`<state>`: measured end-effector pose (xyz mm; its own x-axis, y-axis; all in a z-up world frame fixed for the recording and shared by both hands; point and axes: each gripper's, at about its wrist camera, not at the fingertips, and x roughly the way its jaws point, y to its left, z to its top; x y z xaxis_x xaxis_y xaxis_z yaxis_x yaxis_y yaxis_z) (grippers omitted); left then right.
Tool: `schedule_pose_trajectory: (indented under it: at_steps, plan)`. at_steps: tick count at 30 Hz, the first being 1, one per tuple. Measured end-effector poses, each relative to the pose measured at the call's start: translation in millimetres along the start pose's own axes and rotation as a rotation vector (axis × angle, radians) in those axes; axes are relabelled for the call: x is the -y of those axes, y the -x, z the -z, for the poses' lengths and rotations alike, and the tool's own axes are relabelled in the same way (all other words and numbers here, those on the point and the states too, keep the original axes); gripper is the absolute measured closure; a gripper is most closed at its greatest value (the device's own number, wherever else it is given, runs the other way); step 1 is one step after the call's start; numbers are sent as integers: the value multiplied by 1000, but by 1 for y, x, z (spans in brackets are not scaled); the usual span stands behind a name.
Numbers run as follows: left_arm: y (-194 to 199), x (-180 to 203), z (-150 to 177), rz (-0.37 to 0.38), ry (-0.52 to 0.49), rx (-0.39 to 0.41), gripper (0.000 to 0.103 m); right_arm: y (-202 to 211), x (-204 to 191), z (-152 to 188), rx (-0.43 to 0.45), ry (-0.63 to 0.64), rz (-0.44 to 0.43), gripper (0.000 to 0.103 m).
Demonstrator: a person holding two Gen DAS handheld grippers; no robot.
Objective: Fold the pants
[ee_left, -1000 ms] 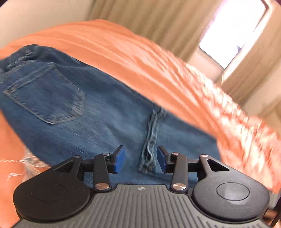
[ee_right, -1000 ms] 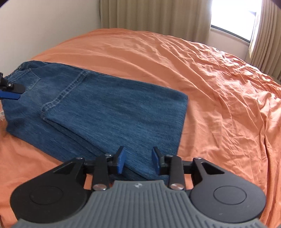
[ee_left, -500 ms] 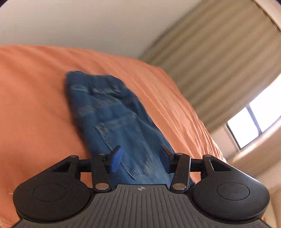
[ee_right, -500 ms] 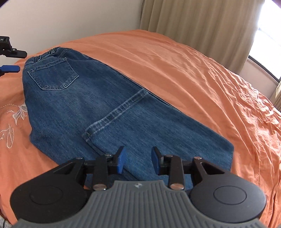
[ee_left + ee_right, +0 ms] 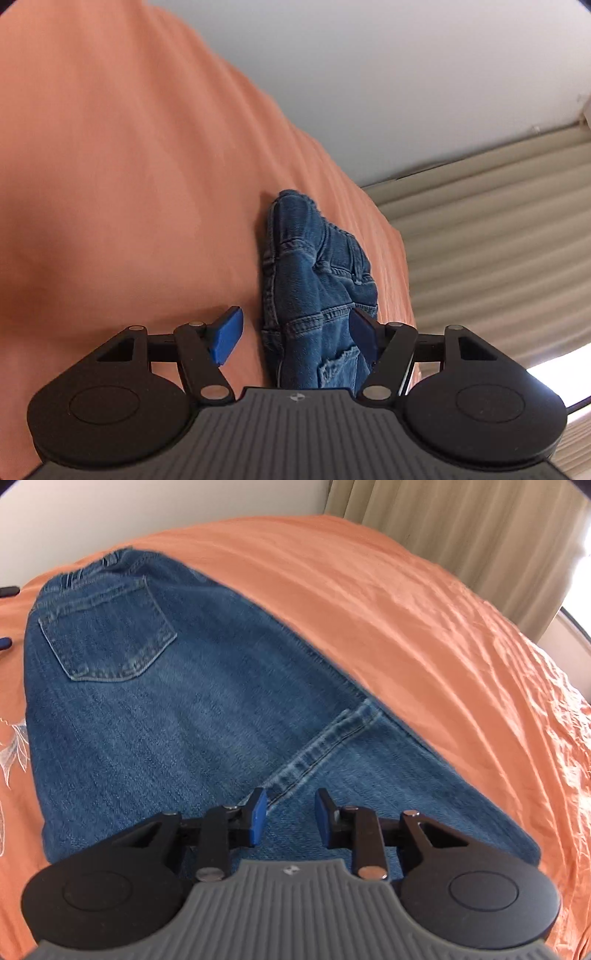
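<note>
Blue jeans [image 5: 192, 709] lie folded on the orange bed, back pocket [image 5: 107, 635] up, leg hem [image 5: 321, 753] laid back across the legs. My right gripper [image 5: 290, 819] is open and empty, just above the denim beside the hem. My left gripper [image 5: 295, 338] is open and empty, low at the waistband end of the jeans [image 5: 314, 277], which I see edge-on; the denim lies between its fingers, apart from them. The left gripper's fingers show at the left edge of the right wrist view [image 5: 5, 642].
The orange bedspread [image 5: 424, 627] is wrinkled toward the right and has white embroidery [image 5: 14, 753] at the left. A white wall [image 5: 406, 74] and beige curtains [image 5: 461, 528] stand behind the bed. A bright window [image 5: 580, 624] is at the right.
My left gripper swung from above the hem to the waistband end, dropped low, and opened wider. My right gripper moved in over the jeans toward the hem.
</note>
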<state>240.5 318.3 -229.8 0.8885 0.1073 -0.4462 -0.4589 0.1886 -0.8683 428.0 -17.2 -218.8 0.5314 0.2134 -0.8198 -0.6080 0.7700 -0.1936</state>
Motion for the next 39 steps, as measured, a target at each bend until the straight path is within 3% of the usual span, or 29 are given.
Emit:
schedule_pose_trajectory:
  at_steps: [7, 10, 11, 13, 18, 23, 26, 31, 34, 39]
  plan:
    - [-34, -7, 5, 16, 5, -24, 34, -11, 4, 7, -18, -52, -36, 81]
    - [-46, -7, 4, 21, 6, -32, 47, -11, 4, 8, -16, -49, -39, 81]
    - [-48, -6, 2, 31, 8, -32, 58, -12, 3, 8, -16, -48, -37, 81]
    - [-49, 1, 0, 28, 3, -41, 69, -10, 4, 10, -15, -45, -35, 81]
    - [-37, 30, 7, 49, -105, -13, 79, -9, 5, 11, -12, -64, -42, 81]
    - [-7, 89, 38, 114, -333, 34, 88, 6, 6, 11, -1, -75, -18, 80]
    - [13, 129, 71, 168, -521, 38, 91, 30, 12, 18, 40, -82, 0, 78]
    - [43, 174, 148, 269, -840, -22, 103, 73, 44, 45, 80, -199, 10, 77]
    - [54, 192, 203, 310, -1024, -78, 103, 93, 60, 66, 87, -258, 17, 77]
    - [47, 186, 245, 286, -1058, -205, 103, 115, 76, 99, 77, -292, 24, 76]
